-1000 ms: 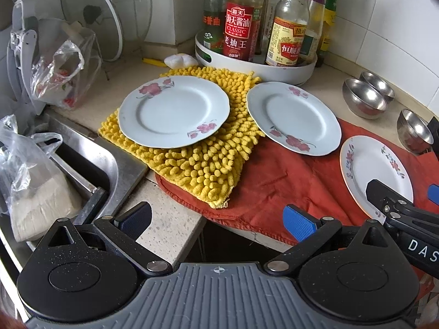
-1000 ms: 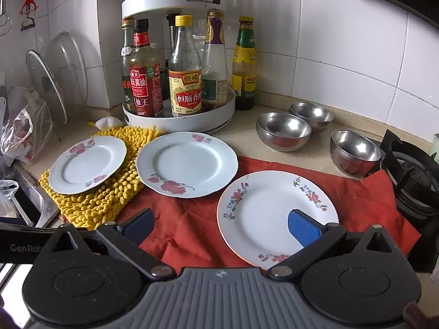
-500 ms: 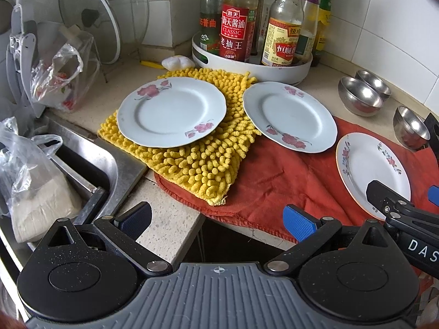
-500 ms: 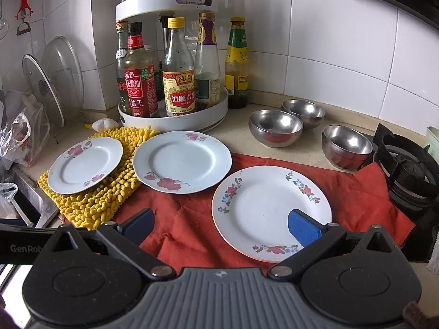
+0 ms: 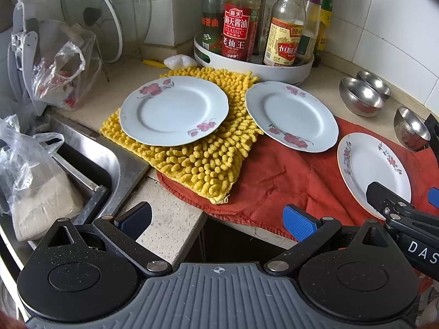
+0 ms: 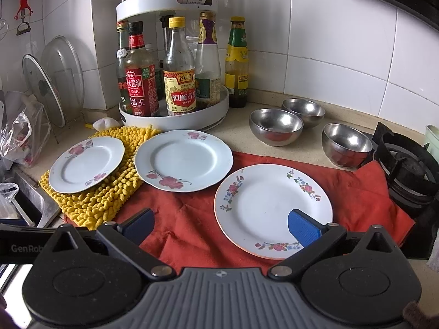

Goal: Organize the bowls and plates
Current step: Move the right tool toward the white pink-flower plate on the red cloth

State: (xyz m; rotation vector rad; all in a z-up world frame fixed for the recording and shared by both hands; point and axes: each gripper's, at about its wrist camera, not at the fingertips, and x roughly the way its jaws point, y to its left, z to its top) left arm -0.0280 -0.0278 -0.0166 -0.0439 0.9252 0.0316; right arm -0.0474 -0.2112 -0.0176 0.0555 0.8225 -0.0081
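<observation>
Three flowered plates lie on the counter: the left plate (image 5: 174, 111) (image 6: 86, 164) on a yellow chenille mat (image 5: 208, 161), the middle plate (image 5: 290, 116) (image 6: 183, 160) half on the mat, the right plate (image 5: 374, 171) (image 6: 273, 209) on a red cloth (image 6: 356, 189). Three steel bowls (image 6: 275, 126) (image 6: 303, 112) (image 6: 347, 144) stand behind the cloth. My left gripper (image 5: 216, 220) is open and empty above the counter's front edge. My right gripper (image 6: 221, 223) is open and empty, its right finger over the right plate's near rim.
A white two-tier turntable (image 6: 175, 118) with sauce bottles stands at the back. A sink (image 5: 82, 164) with a plastic bag lies at the left, glass lids (image 5: 93, 19) behind it. A gas burner (image 6: 408, 170) is at the right.
Both grippers have drawn back and risen a little from the counter, so plates look slightly farther. Nothing on the counter has moved.
</observation>
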